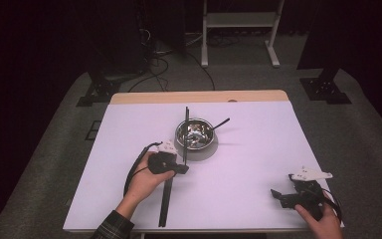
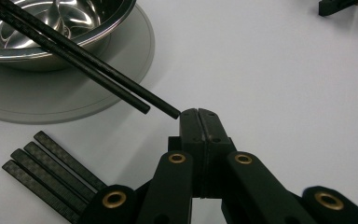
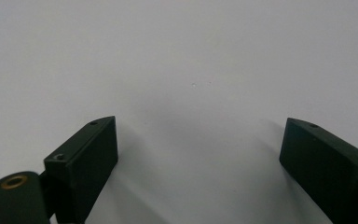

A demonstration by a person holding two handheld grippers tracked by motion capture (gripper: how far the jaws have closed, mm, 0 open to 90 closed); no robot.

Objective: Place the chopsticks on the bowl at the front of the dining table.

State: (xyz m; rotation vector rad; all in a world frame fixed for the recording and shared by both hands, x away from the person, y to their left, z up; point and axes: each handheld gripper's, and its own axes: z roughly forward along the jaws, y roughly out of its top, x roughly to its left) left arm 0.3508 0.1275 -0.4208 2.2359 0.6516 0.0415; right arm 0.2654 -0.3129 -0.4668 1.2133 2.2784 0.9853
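Pair of chopsticks already laid across the steel bowl, near ends just off the left gripper whose fingers are closed on nothing; spare sticks remain on the tabletop; right gripper idle, fingers wide.

Dim room, one lit counter in the middle.

From my feed I see a white counter with a bare wooden strip along its far edge, standing on grey carpet that fades into darkness at the sides. Beyond the counter a white metal frame stands on two feet, and black cables trail over the carpet to its left. Black stand bases and sit near the far corners. The walls are lost in shadow; light falls mainly on the counter.
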